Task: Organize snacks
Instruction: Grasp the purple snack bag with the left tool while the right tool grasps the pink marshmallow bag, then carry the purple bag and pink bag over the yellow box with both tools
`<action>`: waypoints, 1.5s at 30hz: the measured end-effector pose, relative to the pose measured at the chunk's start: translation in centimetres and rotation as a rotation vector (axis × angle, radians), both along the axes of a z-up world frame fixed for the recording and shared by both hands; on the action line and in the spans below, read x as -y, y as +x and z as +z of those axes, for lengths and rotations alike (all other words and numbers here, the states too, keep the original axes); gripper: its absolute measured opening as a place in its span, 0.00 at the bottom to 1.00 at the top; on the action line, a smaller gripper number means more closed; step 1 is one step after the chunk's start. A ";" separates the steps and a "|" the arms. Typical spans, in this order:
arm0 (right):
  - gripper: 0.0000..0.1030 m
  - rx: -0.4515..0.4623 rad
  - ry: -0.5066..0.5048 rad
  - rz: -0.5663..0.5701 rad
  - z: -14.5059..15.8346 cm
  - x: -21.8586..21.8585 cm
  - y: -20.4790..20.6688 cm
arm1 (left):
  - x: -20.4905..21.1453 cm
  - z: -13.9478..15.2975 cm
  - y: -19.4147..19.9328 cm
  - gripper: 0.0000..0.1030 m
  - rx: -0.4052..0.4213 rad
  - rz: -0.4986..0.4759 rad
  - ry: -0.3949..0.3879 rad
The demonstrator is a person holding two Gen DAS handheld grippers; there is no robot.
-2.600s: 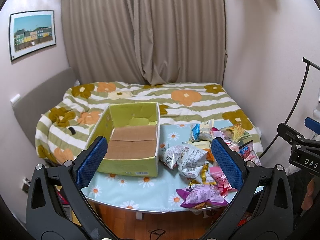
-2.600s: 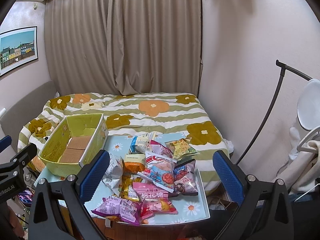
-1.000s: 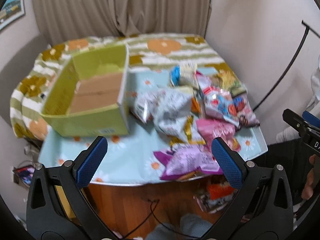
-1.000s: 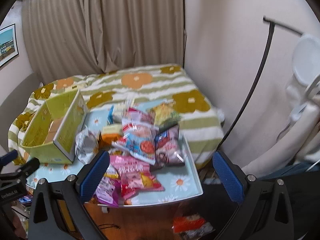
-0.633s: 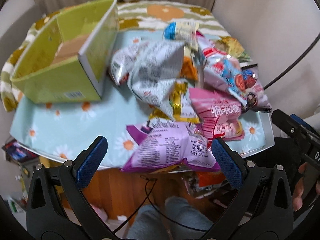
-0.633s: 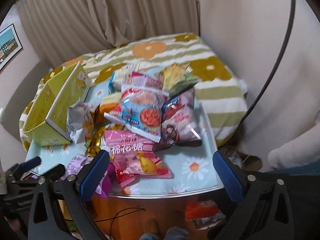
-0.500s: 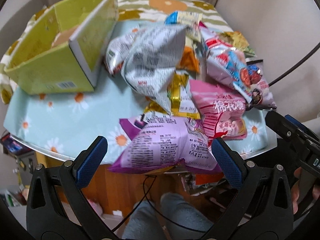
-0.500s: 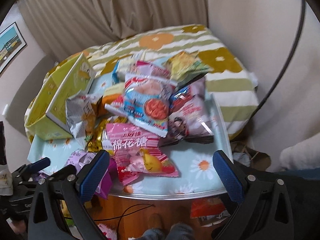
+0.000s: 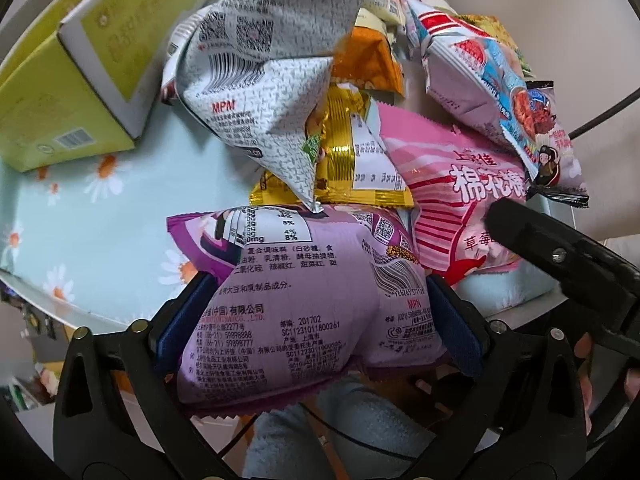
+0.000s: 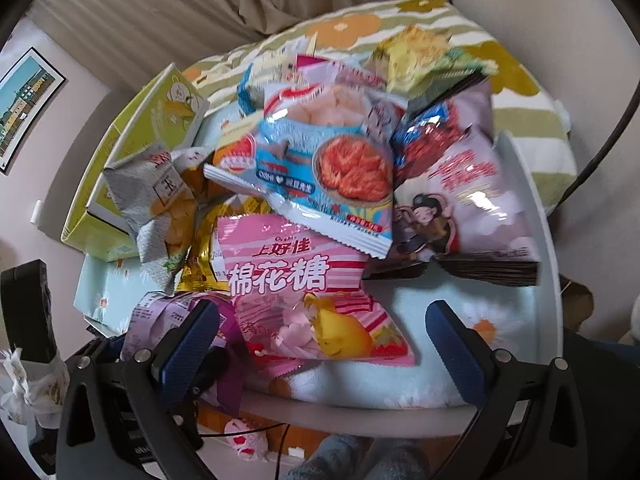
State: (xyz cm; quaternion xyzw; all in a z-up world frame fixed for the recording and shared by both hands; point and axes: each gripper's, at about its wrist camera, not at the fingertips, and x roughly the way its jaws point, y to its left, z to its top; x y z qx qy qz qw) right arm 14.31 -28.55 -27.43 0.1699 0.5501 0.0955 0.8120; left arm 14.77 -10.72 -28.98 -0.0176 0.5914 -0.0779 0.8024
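Left wrist view: left gripper (image 9: pixel 316 320) closing astride the purple snack bag (image 9: pixel 304 300) at the table's (image 9: pixel 80 208) near edge, judged light, puffy, slippery, best pinched mid-body; right wrist view: right gripper (image 10: pixel 320 344) spread, empty, over the pink bag (image 10: pixel 304 296).

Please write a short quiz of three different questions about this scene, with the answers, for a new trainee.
1. True or false: the purple bag lies between the fingers of the left gripper.
2. Which bag is nearest in front of the right gripper? A. the pink bag B. the silver bag C. a green bottle
3. Fill in: the yellow-green box stands on the ____ side of the snack pile in both views.

Key: 1 true; 2 A; 3 left.
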 end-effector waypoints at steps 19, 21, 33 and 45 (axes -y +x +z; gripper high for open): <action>0.77 -0.043 0.094 0.049 -2.8 -2.6 2.6 | -2.8 -0.2 0.8 0.91 0.020 -0.005 -0.017; 0.64 -0.024 0.083 0.058 -2.4 -3.0 2.5 | -2.9 -0.1 0.6 0.91 0.022 -0.008 -0.016; 0.51 0.053 0.034 0.069 1.1 -3.3 0.5 | -2.0 3.2 -1.7 0.90 0.074 -0.043 -0.008; 0.51 0.141 0.029 0.076 5.9 -2.3 -2.1 | -3.1 9.0 -5.3 0.90 0.162 -0.035 -0.020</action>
